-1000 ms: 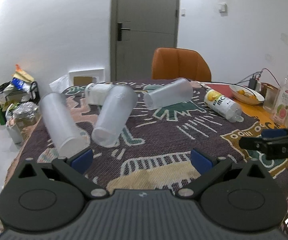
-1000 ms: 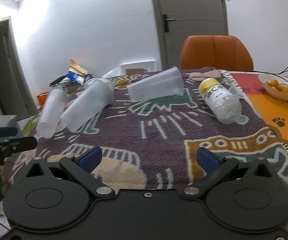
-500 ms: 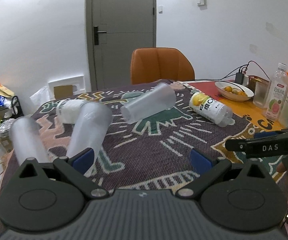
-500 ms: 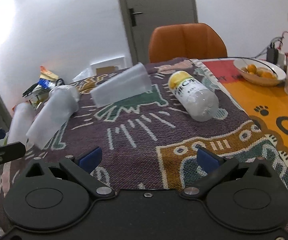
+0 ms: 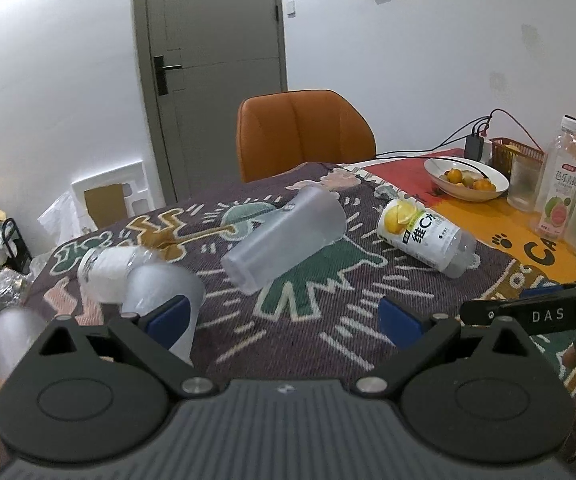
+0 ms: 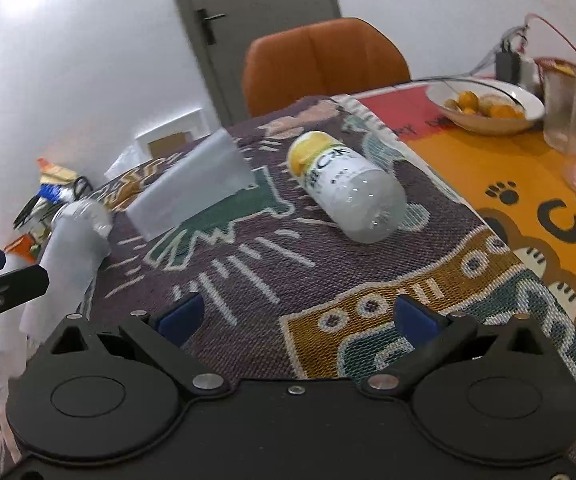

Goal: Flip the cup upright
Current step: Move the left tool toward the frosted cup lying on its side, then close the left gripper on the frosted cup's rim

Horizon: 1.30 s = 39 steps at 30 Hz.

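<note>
A frosted plastic cup (image 5: pixel 284 240) lies on its side in the middle of the patterned cloth; it also shows in the right wrist view (image 6: pixel 196 188). Two more frosted cups lie on their sides at the left: one (image 5: pixel 168 300) partly behind my left blue pad, and one (image 5: pixel 16 336) at the table's left edge. My left gripper (image 5: pixel 284 320) is open and empty, short of the middle cup. My right gripper (image 6: pixel 295 316) is open and empty above the cloth; its side shows in the left wrist view (image 5: pixel 527 314).
A yellow-capped bottle (image 5: pixel 427 238) lies on its side right of the middle cup. A clear bottle (image 5: pixel 108 268) lies at the left. A fruit bowl (image 5: pixel 465 178), a glass (image 5: pixel 523 184) and a guava drink bottle (image 5: pixel 561 188) stand at the right. An orange chair (image 5: pixel 303 132) stands behind the table.
Both grippers have swung to the right and forward over the table. The cups have shifted left in both views; the bottle and bowl look nearer. Both stay open.
</note>
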Each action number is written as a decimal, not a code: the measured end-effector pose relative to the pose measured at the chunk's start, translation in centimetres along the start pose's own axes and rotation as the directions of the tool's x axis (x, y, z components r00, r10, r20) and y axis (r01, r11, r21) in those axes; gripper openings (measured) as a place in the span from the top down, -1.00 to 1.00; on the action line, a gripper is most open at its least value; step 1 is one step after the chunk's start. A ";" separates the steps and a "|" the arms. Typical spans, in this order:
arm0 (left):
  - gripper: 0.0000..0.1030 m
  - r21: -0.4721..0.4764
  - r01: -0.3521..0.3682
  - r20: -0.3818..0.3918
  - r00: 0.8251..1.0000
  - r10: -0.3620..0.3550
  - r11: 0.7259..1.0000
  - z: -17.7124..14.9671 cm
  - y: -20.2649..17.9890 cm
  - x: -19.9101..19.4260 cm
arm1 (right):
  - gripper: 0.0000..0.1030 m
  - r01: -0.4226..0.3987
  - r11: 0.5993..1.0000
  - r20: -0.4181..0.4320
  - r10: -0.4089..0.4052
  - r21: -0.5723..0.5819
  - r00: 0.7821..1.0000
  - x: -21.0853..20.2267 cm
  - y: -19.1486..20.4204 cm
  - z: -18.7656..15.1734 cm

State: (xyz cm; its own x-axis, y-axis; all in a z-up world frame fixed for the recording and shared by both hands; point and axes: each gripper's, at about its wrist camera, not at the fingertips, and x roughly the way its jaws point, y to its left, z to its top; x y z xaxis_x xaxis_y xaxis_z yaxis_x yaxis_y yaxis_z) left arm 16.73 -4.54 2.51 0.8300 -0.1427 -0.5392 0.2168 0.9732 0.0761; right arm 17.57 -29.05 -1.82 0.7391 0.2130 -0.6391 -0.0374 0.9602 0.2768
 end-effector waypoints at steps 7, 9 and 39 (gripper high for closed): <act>-0.95 0.041 0.011 -0.028 1.000 -0.009 0.999 2.0 -0.1 2.9 | -1.00 0.010 0.998 -0.029 -0.008 0.057 1.000 1.4 -0.2 1.0; -0.95 0.054 0.016 -0.042 0.999 -0.014 0.998 2.6 0.0 3.8 | -1.00 0.009 0.997 -0.044 -0.005 0.081 0.999 1.9 -0.3 1.3; -0.75 0.284 0.098 -0.235 0.971 -0.030 0.954 7.2 -1.3 17.9 | -1.00 0.037 0.913 -0.088 -0.001 0.407 0.996 7.4 -2.4 3.2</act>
State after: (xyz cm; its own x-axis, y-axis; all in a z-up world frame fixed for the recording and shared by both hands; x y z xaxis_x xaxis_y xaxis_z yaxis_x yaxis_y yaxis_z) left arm 35.00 -9.63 -1.20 0.6789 -0.1253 -0.7234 0.4342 0.8631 0.2580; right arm 25.23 -30.35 -4.93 0.6772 0.2268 -0.7000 0.2671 0.8107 0.5210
